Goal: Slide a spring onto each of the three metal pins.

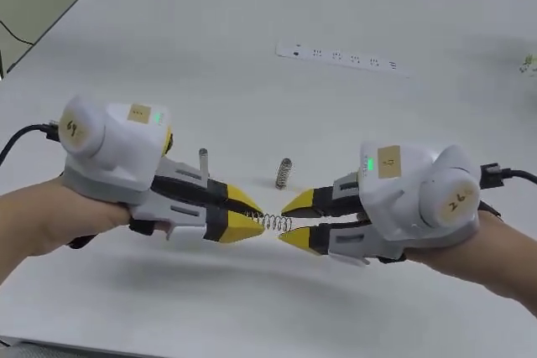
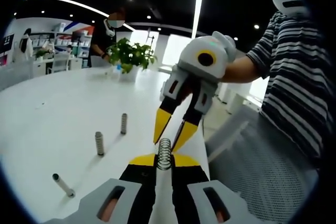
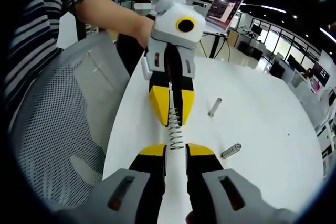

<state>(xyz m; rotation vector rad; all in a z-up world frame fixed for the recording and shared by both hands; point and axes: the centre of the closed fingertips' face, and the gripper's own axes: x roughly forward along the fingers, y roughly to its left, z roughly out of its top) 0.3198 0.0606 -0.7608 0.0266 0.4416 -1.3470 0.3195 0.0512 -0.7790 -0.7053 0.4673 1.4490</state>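
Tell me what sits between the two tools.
A spring, gripped by the left tool, its free end within the open right tool; clear in the head view.

Markings, head view. On the left gripper: a round sticker with handwritten digits, apparently "69", and a tan square label too small to read. On the right gripper: a tan label with one character, perhaps "7", and a round end sticker with unclear digits.

bright ceiling strip light; soft shadows; sharp centre, fisheye-curved edges.
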